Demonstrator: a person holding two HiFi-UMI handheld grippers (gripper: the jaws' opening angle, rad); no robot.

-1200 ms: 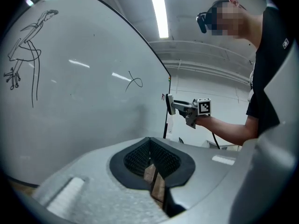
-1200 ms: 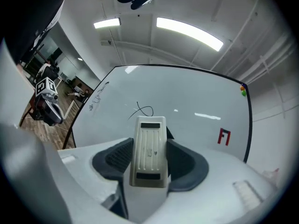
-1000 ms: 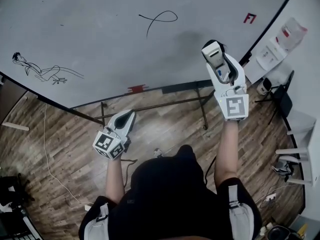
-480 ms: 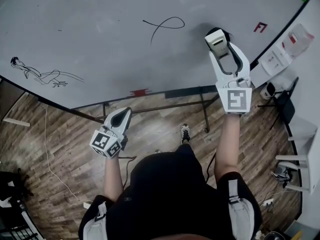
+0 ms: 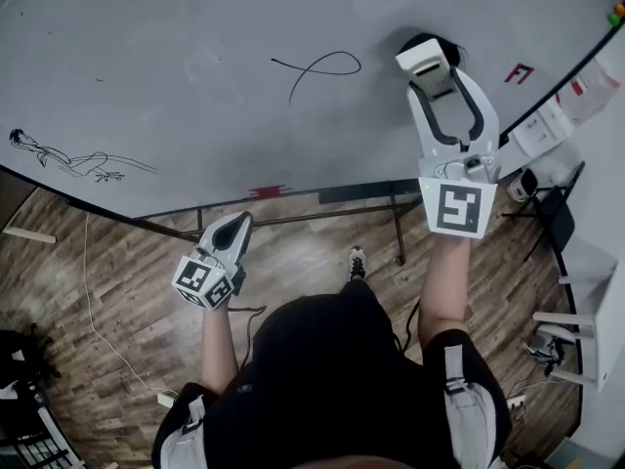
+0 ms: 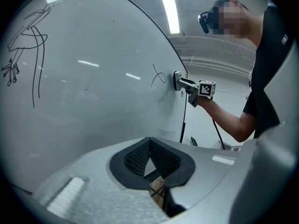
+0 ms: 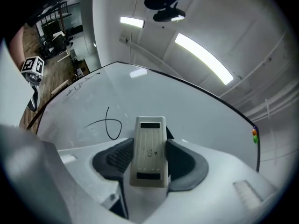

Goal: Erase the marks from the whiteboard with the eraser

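Fingers (image 7: 117,158) of the right gripper (image 7: 149,164) clamp the eraser (image 7: 149,146) by its sides, and its face seems pressed to the whiteboard (image 5: 146,57), just right of the loop (image 5: 317,66). The left gripper (image 6: 149,155) hangs low, jaws together on nothing. A sketch (image 5: 68,156) lies far left. A tilted eraser would likely leave streaks, and hard pressure might twist it in the grip.

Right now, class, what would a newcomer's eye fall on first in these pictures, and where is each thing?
The big whiteboard fills the head view's top, with a black loop near its middle and a thin sketch at its left edge. Right of the loop, the right tongs hold a white eraser against the board; the left tongs hang low, shut and empty.
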